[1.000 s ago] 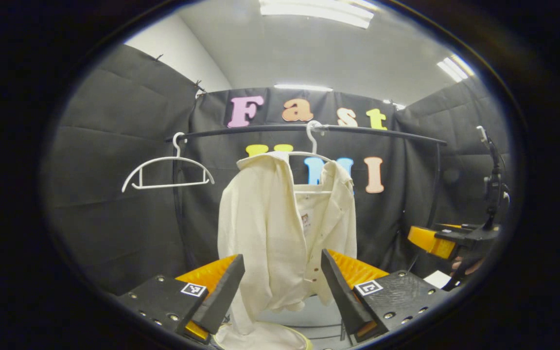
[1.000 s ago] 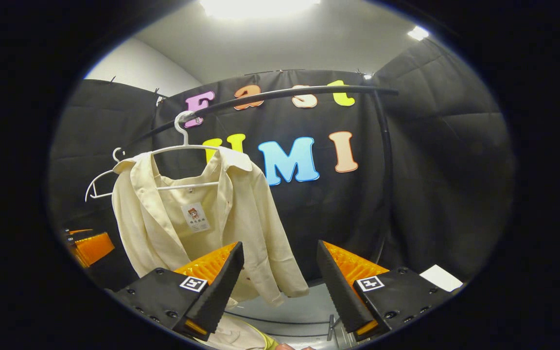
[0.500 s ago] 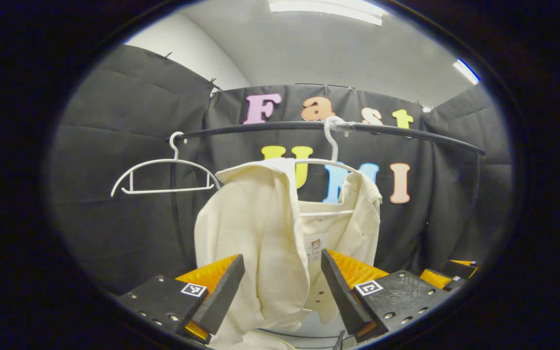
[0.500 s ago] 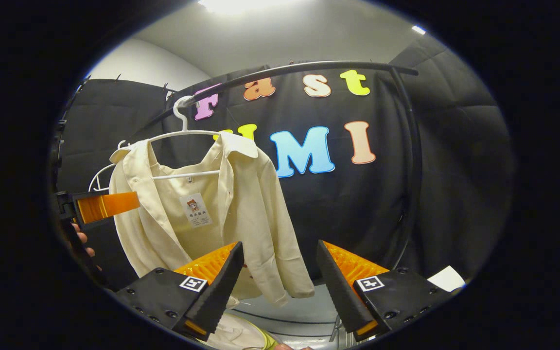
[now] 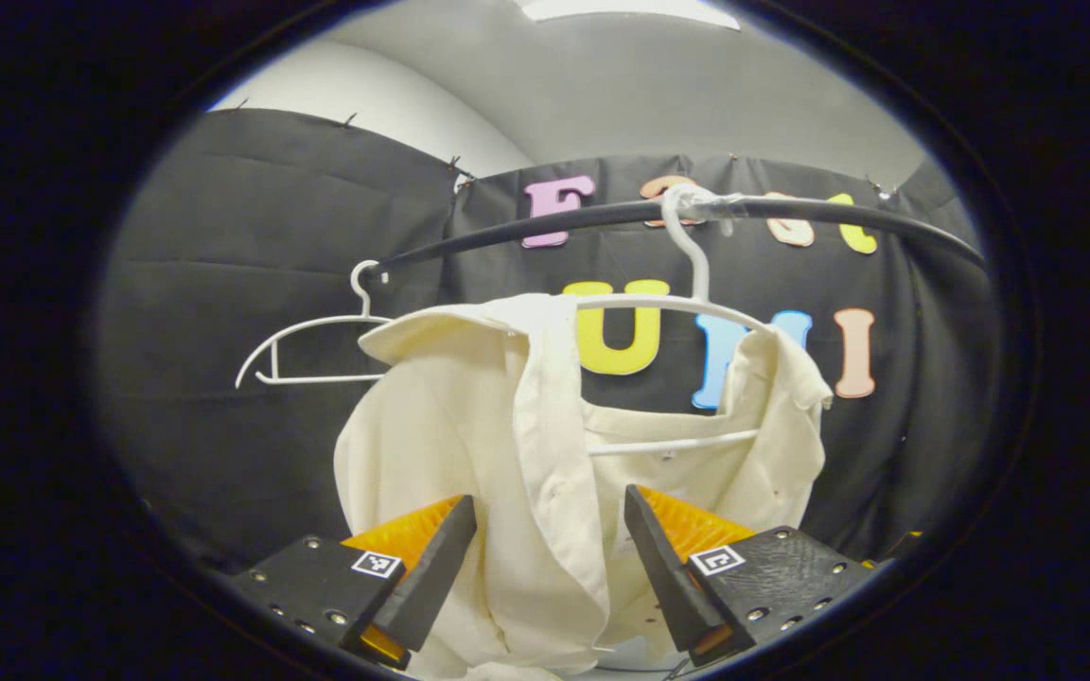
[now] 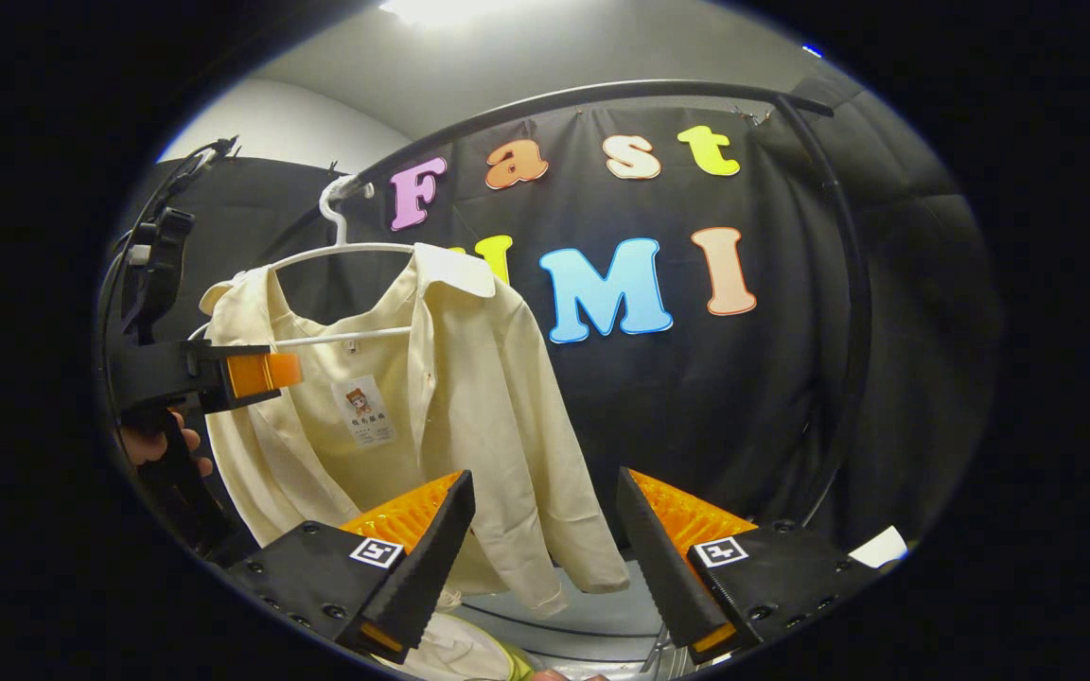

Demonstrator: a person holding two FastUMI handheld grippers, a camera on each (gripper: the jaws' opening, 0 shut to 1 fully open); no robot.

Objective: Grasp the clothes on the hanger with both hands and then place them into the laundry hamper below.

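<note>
Soft cream shirt (image 5: 507, 473), curved hanger (image 5: 659, 307)

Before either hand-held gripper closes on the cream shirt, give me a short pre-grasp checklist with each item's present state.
1. Left hand-held gripper open: ok, its fingers stand apart.
2. Cloth between the left fingers: ok, the front edge of the cream shirt hangs in the gap in the left gripper view, though contact cannot be told.
3. Right hand-held gripper open: ok.
4. Cloth between the right fingers: not ok, the shirt's sleeve hangs farther off, toward the left finger.
5. Shirt on the hanger, hanger hooked on the rail: ok.
6. Laundry hamper below: cannot tell, just a rim edge shows.
</note>
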